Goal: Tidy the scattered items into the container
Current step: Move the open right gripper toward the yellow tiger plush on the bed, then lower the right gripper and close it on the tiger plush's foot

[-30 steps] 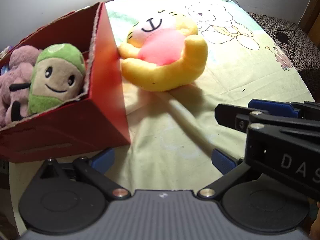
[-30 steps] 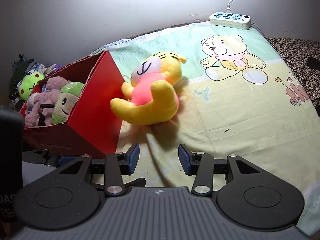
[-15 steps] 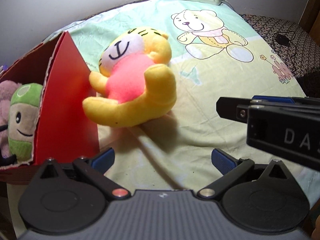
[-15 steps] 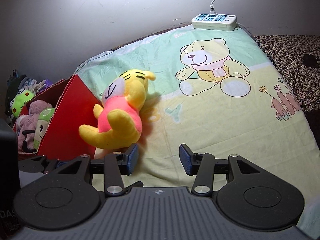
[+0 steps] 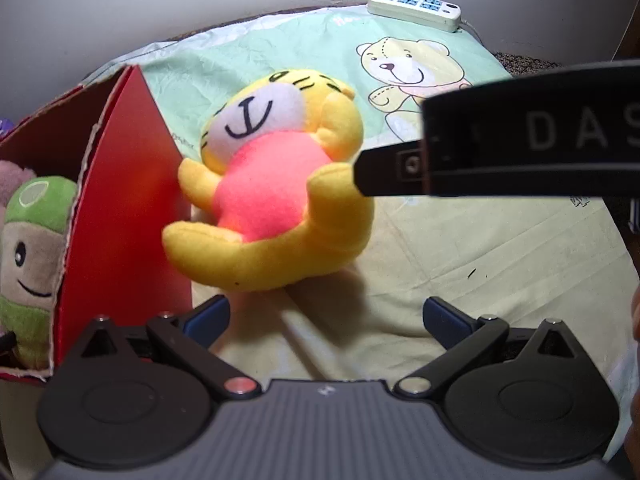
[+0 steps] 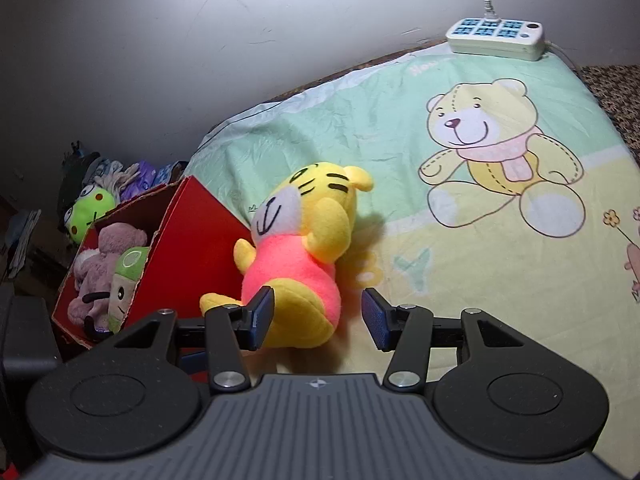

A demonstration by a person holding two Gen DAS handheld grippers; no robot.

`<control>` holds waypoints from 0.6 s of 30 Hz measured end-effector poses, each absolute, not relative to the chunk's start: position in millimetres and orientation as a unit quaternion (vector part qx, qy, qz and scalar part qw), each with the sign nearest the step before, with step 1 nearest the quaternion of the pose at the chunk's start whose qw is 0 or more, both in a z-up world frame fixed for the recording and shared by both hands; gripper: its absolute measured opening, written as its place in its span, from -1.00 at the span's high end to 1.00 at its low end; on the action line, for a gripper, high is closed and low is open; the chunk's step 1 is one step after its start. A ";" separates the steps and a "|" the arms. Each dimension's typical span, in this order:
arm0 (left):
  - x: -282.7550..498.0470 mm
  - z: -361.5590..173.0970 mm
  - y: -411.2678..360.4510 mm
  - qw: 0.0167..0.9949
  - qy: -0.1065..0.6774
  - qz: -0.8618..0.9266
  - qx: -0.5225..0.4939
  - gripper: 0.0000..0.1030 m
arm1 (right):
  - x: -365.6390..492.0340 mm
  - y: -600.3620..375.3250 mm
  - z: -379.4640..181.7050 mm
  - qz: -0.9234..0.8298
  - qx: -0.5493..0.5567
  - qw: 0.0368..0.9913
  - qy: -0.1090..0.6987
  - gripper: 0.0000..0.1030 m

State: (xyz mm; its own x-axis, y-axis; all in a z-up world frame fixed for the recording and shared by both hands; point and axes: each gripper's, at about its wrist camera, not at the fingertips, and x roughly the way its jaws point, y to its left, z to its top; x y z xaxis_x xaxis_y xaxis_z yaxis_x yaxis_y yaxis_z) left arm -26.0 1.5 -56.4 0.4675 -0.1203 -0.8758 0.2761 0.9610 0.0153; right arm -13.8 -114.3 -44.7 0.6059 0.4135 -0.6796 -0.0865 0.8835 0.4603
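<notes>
Yellow plush tiger with pink shirt and white face (image 6: 298, 256) lies on its back on the pastel bedsheet with printed teddy bear (image 6: 480, 240), mid-frame in the right wrist view, centre in the left wrist view (image 5: 272, 188). Its left flank touches the outer wall of the red cardboard box (image 6: 188, 240), so it is beside the box, not in it. Long axis runs head at upper right to feet at lower left, roughly along the line the right gripper looks down.

Right gripper (image 6: 318, 318) sits at bottom centre, tiger's lower body directly ahead and between its 2 blue pads. Jaws part-spread with a gap on the right side; left pad looks close to or touching the leg, right pad clear of the plush. Not clamped, nothing held. Left gripper (image 5: 326, 318) is wide apart and empty, tiger's feet just ahead of it, slightly left of its midline. In that view the right gripper's black body crosses from the right edge, tip at the tiger's arm.

Judgement: right gripper is nearer and better aligned; closing across the hips, across the long axis, should secure it, then lift left over the box wall.

Box already holds a green-capped smiling plush (image 6: 124, 280) and a mauve plush (image 6: 104, 256). A white power strip (image 6: 496, 38) lies at upper right, well apart.
</notes>
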 end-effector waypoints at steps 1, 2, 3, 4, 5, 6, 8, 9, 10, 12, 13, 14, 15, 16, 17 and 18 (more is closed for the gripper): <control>-26.3 -56.6 1.4 0.854 0.500 -0.119 0.079 -0.99 | -11.1 -109.5 -43.9 0.153 0.184 0.875 0.420 -0.01; -26.0 -56.8 2.0 0.856 0.497 -0.121 0.077 -0.99 | -8.5 -105.7 -43.6 0.162 0.175 0.875 0.420 -0.01; -24.7 -56.7 4.1 0.857 0.496 -0.125 0.068 -0.99 | -5.6 -103.0 -44.0 0.167 0.171 0.875 0.422 -0.01; -23.0 -57.0 5.3 0.856 0.496 -0.129 0.063 -0.99 | -1.8 -100.5 -45.4 0.170 0.167 0.873 0.425 -0.01; -21.4 -57.6 5.9 0.856 0.497 -0.131 0.058 -0.99 | 2.4 -98.2 -47.3 0.171 0.163 0.872 0.429 -0.01; -20.2 -57.9 5.8 0.857 0.495 -0.131 0.057 -0.99 | 6.3 -95.9 -49.7 0.173 0.159 0.870 0.433 -0.01; -18.9 -59.1 5.5 0.859 0.491 -0.133 0.060 -0.99 | 13.2 -91.6 -55.6 0.176 0.152 0.864 0.446 0.05; -17.6 -60.3 5.9 0.859 0.491 -0.134 0.060 -0.99 | 15.9 -89.7 -58.9 0.175 0.148 0.861 0.454 0.09; -16.7 -61.9 6.0 0.857 0.494 -0.134 0.059 -0.99 | 17.9 -88.4 -62.5 0.174 0.146 0.858 0.462 0.26; -15.0 -66.0 6.3 0.853 0.501 -0.135 0.057 -0.99 | 20.1 -89.7 -68.5 0.171 0.151 0.852 0.471 0.36; -14.4 -66.9 6.4 0.852 0.502 -0.136 0.055 -0.98 | 20.7 -91.7 -69.8 0.169 0.155 0.851 0.472 0.42; -13.7 -67.3 6.5 0.852 0.504 -0.136 0.053 -0.98 | 21.3 -94.2 -70.2 0.170 0.159 0.850 0.472 0.47; -13.2 -66.9 6.5 0.851 0.504 -0.138 0.051 -0.98 | 21.7 -96.6 -69.8 0.171 0.164 0.850 0.472 0.48; -13.1 -65.6 6.3 0.852 0.502 -0.141 0.050 -0.98 | 21.6 -99.7 -68.8 0.172 0.169 0.849 0.470 0.51; -13.5 -63.9 5.9 0.853 0.500 -0.144 0.049 -0.98 | 20.6 -103.0 -67.3 0.173 0.173 0.849 0.468 0.53; -14.6 -61.2 5.0 0.854 0.496 -0.150 0.049 -0.98 | 19.0 -106.1 -65.4 0.174 0.175 0.850 0.465 0.53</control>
State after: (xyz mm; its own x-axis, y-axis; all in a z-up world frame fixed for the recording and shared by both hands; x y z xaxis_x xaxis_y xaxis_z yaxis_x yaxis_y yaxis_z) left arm -14.6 5.0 -61.2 0.4627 -0.2072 -0.8620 0.3046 0.9503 -0.0649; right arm 19.0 -106.1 -65.4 0.5065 0.4581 -0.7305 -0.1329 0.8785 0.4589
